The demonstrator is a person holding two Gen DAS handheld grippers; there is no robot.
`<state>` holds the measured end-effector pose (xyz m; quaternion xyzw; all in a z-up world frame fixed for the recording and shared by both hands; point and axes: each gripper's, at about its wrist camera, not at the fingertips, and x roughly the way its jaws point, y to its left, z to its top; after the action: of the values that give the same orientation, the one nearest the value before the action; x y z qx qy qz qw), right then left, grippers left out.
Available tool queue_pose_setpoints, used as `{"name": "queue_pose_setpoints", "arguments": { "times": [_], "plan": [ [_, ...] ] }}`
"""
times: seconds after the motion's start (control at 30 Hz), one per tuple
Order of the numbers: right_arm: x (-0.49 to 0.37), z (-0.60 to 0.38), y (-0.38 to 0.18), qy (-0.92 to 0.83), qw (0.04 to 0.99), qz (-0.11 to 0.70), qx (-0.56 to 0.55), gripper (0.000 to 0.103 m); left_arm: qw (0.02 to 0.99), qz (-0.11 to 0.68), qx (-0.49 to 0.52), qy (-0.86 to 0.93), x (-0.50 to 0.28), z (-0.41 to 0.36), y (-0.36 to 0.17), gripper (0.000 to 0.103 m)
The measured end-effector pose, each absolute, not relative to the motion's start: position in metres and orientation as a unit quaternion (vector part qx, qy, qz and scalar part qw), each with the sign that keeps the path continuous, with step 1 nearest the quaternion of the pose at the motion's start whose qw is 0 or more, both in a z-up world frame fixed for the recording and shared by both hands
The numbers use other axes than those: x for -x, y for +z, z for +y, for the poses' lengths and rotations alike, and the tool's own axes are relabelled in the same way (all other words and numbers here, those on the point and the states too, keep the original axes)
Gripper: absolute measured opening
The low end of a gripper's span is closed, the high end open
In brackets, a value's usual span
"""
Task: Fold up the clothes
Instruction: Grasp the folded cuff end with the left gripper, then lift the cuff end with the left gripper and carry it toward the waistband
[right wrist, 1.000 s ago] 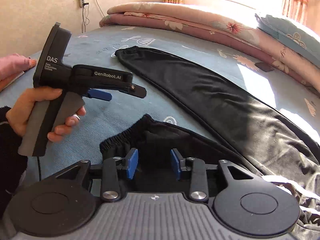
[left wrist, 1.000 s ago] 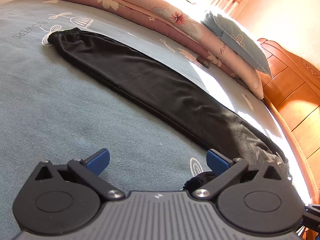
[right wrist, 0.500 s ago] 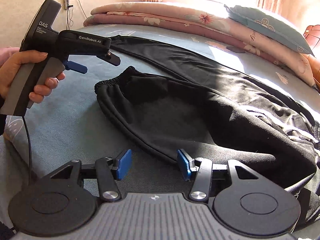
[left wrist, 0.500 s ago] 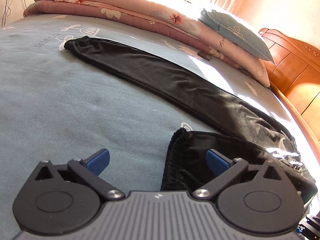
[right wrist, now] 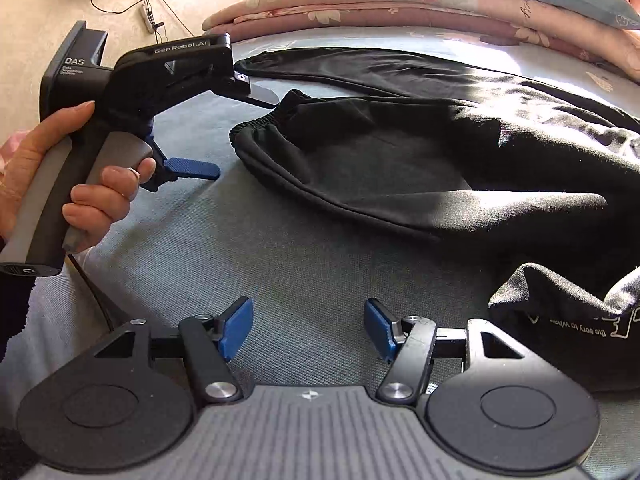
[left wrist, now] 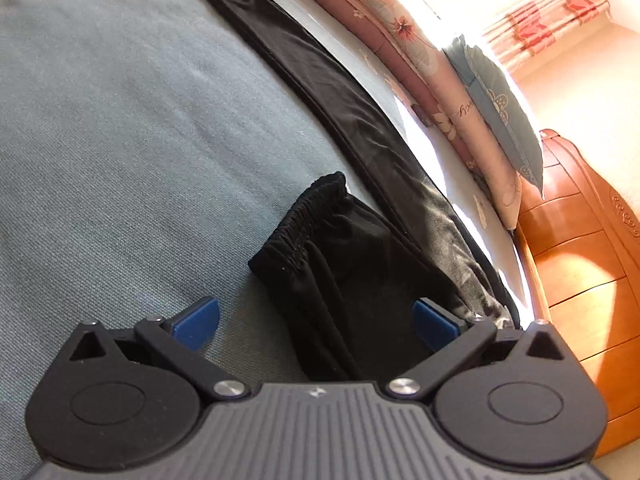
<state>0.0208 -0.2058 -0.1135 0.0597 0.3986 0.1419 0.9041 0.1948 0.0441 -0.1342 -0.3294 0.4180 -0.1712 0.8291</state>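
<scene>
Black trousers point(right wrist: 420, 152) spread on bed point(right wrist: 280, 248), one leg doubled back, cuff near the middle. Left gripper point(left wrist: 316, 320) fingers wide open over that leg, right gripper point(right wrist: 308, 328) fingers opening on nothing; next likely regrip for second fold. Waistband end cut off at right.

Between the opening jaws of the right gripper point(right wrist: 308, 328): only bare bedsheet point(right wrist: 320, 248), nothing in the gap. Ahead of them, open sheet up to the black trousers point(right wrist: 400, 152). Right of the jaws, a dark garment with print point(right wrist: 560, 312) bunched close. Left of them, the left gripper point(right wrist: 224, 128), held in a hand point(right wrist: 60, 176) above the sheet. Beyond the trousers, stacked quilts point(right wrist: 400, 0).
</scene>
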Motion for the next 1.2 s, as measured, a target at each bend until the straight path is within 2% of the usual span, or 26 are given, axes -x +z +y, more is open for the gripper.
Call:
{"name": "queue_pose_setpoints", "arguments": {
  "times": [0.43, 0.5, 0.53, 0.6, 0.67, 0.83, 0.9, 1.2],
  "plan": [
    [-0.026, -0.222, -0.121, 0.164, 0.913, 0.359, -0.099, 0.071, 0.824, 0.378, 0.37, -0.204, -0.221, 0.024, -0.147, 0.102],
    [-0.025, -0.224, -0.122, 0.17, 0.915, 0.353, -0.1, 0.072, 0.838, 0.366, 0.347, -0.208, -0.215, 0.022, -0.148, 0.097],
    [-0.025, -0.225, -0.123, 0.173, 0.915, 0.35, -0.101, 0.073, 0.844, 0.365, 0.338, -0.201, -0.213, 0.022, -0.147, 0.09],
    [-0.025, -0.226, -0.124, 0.177, 0.916, 0.345, -0.106, 0.074, 0.853, 0.367, 0.321, -0.185, -0.213, 0.022, -0.144, 0.076],
    [-0.025, -0.227, -0.124, 0.179, 0.916, 0.342, -0.106, 0.074, 0.86, 0.372, 0.307, -0.167, -0.214, 0.022, -0.142, 0.052],
    [-0.025, -0.223, -0.125, 0.179, 0.919, 0.34, -0.09, 0.074, 0.871, 0.396, 0.26, -0.134, -0.215, 0.022, -0.136, 0.018],
    [-0.025, -0.221, -0.124, 0.175, 0.92, 0.341, -0.086, 0.074, 0.874, 0.401, 0.244, -0.127, -0.215, 0.022, -0.131, 0.015],
    [-0.023, -0.22, -0.112, 0.133, 0.924, 0.35, -0.069, 0.074, 0.911, 0.362, 0.174, -0.098, -0.207, 0.039, -0.083, 0.016]
  ]
}}
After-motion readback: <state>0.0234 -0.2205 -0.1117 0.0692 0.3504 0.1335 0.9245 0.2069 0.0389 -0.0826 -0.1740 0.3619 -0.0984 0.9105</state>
